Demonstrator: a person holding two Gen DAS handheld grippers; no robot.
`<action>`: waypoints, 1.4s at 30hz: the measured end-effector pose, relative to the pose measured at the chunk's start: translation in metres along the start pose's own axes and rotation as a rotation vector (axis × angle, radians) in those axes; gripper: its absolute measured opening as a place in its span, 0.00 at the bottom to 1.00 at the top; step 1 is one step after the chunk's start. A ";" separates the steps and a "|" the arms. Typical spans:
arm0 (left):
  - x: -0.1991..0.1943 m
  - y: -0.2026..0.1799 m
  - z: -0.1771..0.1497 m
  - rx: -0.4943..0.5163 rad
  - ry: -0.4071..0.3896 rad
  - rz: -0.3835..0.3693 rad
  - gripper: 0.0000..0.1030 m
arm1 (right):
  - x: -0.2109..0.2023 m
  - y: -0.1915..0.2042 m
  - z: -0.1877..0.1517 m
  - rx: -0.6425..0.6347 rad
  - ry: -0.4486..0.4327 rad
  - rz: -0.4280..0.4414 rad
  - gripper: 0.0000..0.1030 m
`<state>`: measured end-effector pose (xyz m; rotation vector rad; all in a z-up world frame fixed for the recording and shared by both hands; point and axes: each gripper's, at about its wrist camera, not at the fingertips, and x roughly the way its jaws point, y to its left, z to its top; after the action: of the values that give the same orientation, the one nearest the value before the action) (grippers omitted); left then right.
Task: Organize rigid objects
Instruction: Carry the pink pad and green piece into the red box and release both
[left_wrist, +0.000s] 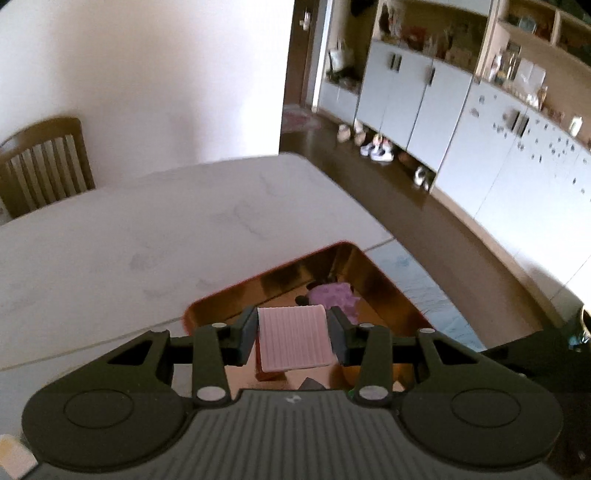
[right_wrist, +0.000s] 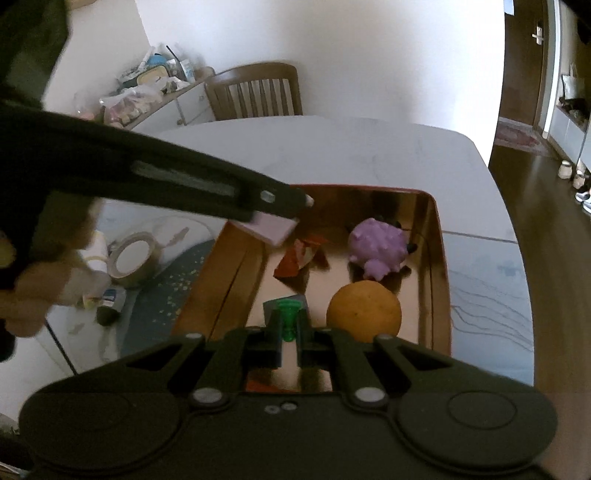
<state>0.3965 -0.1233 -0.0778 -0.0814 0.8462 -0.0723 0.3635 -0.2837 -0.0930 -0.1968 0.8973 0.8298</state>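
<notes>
Left gripper (left_wrist: 291, 334) clamps a pink ribbed block (left_wrist: 293, 339) above the box (right_wrist: 441, 258); right gripper (right_wrist: 290, 332) pinches a green piece (right_wrist: 288, 317) over its near edge.

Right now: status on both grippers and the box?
Left gripper shut on pink block, over box. Right gripper shut on green piece, also over box. Orange ball, purple toy already inside.

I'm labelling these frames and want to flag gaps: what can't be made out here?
- Left wrist view: most of the box floor, hidden by the left gripper and its pink block.
- Right wrist view: what the green piece in the right gripper is; too little shows.
- Right wrist view: sideboard clutter, too small and blurred.
</notes>
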 end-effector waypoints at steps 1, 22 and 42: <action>0.007 -0.001 0.001 0.004 0.017 -0.003 0.40 | 0.002 0.000 0.000 0.004 0.009 0.004 0.06; 0.069 -0.014 -0.004 0.048 0.147 0.011 0.40 | 0.025 0.007 -0.007 -0.016 0.115 -0.053 0.19; 0.049 -0.011 -0.007 0.022 0.118 -0.003 0.52 | 0.001 0.004 -0.006 0.060 0.044 -0.070 0.57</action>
<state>0.4233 -0.1396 -0.1172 -0.0585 0.9634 -0.0895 0.3574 -0.2837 -0.0969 -0.1939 0.9506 0.7350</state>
